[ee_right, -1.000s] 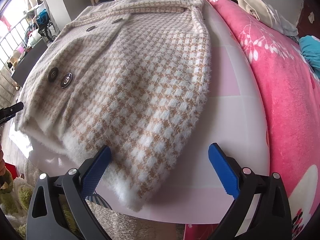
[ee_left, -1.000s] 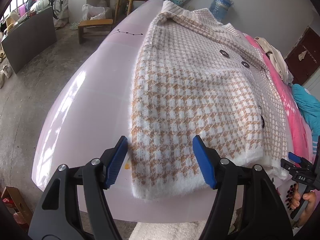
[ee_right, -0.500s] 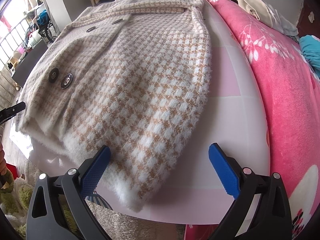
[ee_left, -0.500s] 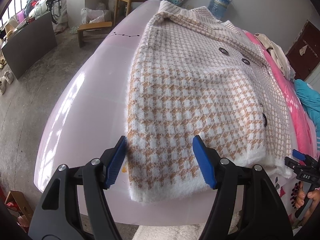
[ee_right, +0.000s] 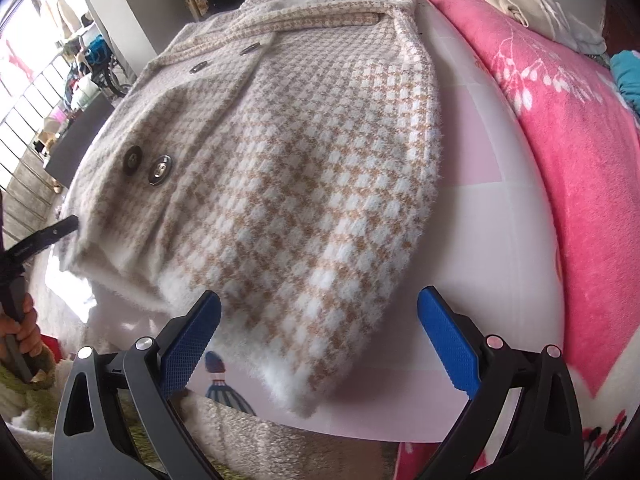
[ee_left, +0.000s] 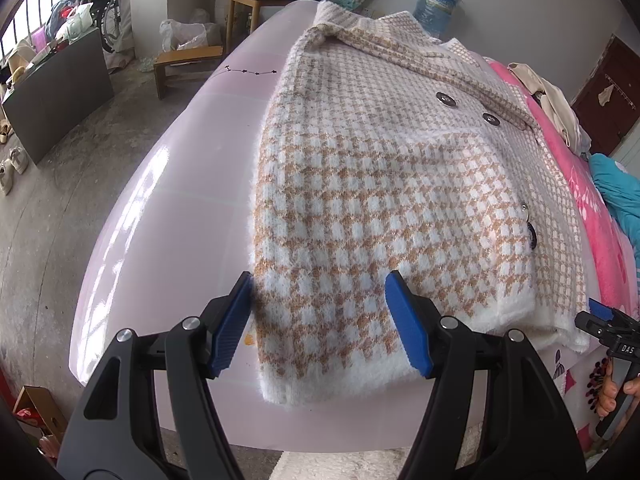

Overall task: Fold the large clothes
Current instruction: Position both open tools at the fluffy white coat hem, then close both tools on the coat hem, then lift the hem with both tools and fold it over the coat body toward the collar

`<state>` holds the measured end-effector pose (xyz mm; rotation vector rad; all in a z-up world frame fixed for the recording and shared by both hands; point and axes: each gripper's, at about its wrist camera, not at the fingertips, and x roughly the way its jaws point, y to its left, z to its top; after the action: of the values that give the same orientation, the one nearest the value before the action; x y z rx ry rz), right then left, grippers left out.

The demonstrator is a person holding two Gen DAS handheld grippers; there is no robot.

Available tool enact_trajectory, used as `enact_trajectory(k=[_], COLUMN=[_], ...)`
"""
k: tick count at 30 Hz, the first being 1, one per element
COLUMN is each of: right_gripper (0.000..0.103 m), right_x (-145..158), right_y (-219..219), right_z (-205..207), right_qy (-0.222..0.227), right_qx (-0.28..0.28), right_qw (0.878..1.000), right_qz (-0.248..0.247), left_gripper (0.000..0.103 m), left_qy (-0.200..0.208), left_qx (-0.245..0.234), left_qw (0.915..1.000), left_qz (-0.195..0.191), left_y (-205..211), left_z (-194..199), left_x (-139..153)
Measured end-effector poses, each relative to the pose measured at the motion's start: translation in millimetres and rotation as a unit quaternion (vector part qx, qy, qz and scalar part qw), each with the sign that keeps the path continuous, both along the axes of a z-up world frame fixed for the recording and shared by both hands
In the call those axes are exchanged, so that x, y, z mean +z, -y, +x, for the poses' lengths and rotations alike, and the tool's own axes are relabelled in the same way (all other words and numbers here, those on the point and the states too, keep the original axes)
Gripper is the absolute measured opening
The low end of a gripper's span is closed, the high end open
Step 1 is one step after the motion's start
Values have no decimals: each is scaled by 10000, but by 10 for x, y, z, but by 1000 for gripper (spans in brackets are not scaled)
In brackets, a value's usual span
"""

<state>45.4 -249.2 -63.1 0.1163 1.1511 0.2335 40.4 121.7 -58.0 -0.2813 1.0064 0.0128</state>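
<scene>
the houndstooth coat (ee_left: 372, 184) lies flat on the pink table (ee_left: 168, 232), sleeves folded in, hem nearest; the left gripper (ee_left: 320, 324) hangs spread over the hem corner at 6 o'clock, pinching nothing; the right gripper (ee_right: 320, 340) is likewise wide over the other corner; best to lower both evenly, bite all layers of the fuzzy hem, then carry it toward the collar (ee_left: 384, 36) at 12 o'clock.

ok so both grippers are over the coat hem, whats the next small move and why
Probably lower both and close on the near hem. The left gripper and right gripper are open, each over a hem corner of the houndstooth coat, gripping nothing. The coat lies flat on the pink board, sleeves folded in, so folding hem toward collar looks next.
</scene>
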Motion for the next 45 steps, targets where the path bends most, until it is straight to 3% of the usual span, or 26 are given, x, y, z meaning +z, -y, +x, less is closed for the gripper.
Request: enact_trajectory(k=[8, 10, 22, 24, 26, 28, 29, 30, 32, 36, 40, 42, 45], right_gripper=[95, 90, 67, 61, 51, 26, 21, 11, 9, 8, 7, 7, 7], right_x=[14, 15, -12, -22, -28, -29, -29, -20, 95, 625, 1038, 1120, 1038], right_y=[164, 173, 164, 145, 118, 104, 104, 116, 137, 185, 353, 453, 597], right_z=[-31, -17, -113, -94, -56, -46, -36, -29, -38, -164, -321, -422, -625], right_qy=[-141, -139, -202, -124, -51, 57, 89, 109, 256, 973, 1382, 1358, 970], right_qx=[-266, -351, -457, -506, -541, -585, -595, -580, -517, -267, -255, -282, -326], right_qw=[9958, 9946, 9941, 9946, 9952, 9960, 9963, 9960, 9958, 9929, 9881, 9878, 9907], right_qz=[870, 971, 960, 893, 809, 674, 618, 664, 713, 629, 623, 702, 897], left_gripper=[63, 63, 62, 54, 37, 25, 14, 10, 8, 7, 6, 6, 6], left_qy=[32, 33, -1, 10, 84, 167, 187, 219, 344, 929, 1103, 1024, 680], left_qx=[6, 6, -40, 54, 127, 132, 94, 33, -56, -237, -471, -613, -718], left_qw=[10000, 10000, 10000, 9998, 9996, 9994, 9993, 9993, 9980, 9904, 9902, 9905, 9924], left_qz=[-37, -36, 11, 172, 249, 285, 305, 308, 522, 998, 709, 686, 728], left_y=[-12, -14, -61, -57, -55, -49, -38, -25, 17, 78, 68, 113, 140], left_z=[-10, -13, -128, -147, -148, -137, -128, -127, -158, -362, -558, -679, -880], left_x=[-6, -9, -16, -33, -27, -2, 7, 23, 127, 592, 949, 1020, 952])
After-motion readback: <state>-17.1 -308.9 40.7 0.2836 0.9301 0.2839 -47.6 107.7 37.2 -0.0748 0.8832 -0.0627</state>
